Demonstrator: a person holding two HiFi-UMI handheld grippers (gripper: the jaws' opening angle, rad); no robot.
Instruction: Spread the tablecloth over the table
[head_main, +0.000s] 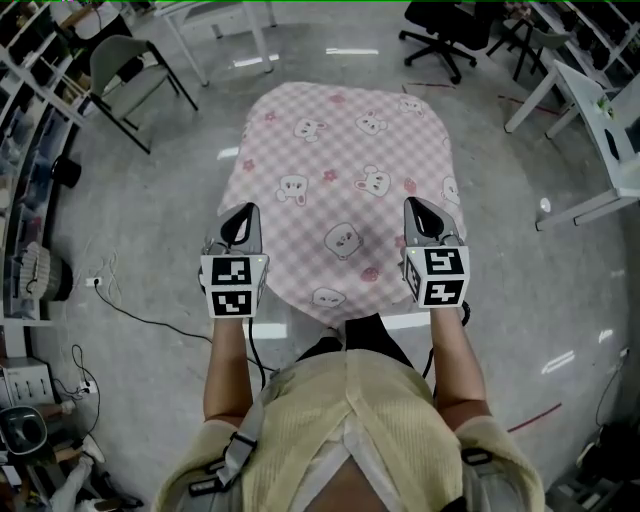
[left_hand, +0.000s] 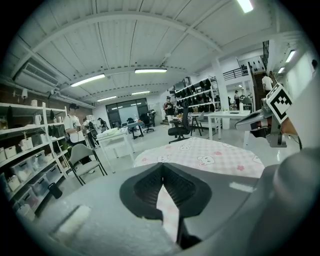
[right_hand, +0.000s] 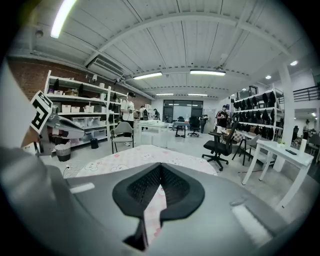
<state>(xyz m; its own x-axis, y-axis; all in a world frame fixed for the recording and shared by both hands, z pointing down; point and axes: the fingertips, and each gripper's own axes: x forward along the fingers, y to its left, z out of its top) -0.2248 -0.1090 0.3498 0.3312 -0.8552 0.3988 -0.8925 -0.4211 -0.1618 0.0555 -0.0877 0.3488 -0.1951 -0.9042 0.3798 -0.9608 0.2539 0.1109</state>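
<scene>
Floor: polished grey concrete (head_main: 150, 200) is seen, streaked with reflected light.
Ceiling: white ribbed panels (right_hand: 200, 40) are lit by long strip lights (right_hand: 207, 72).
Wall: red brick (right_hand: 27, 75) is shown behind white shelving racks (right_hand: 75, 107).
Seating: a grey folding chair (head_main: 125, 65) and a black office chair (head_main: 450, 35) are placed well apart.
Tables: white tables (head_main: 590, 120) are set along the right side.
Cables: black leads (head_main: 130, 312) are laid across the floor at the left.
Air unit: a white conditioner (left_hand: 37, 77) is mounted under the ceiling.
</scene>
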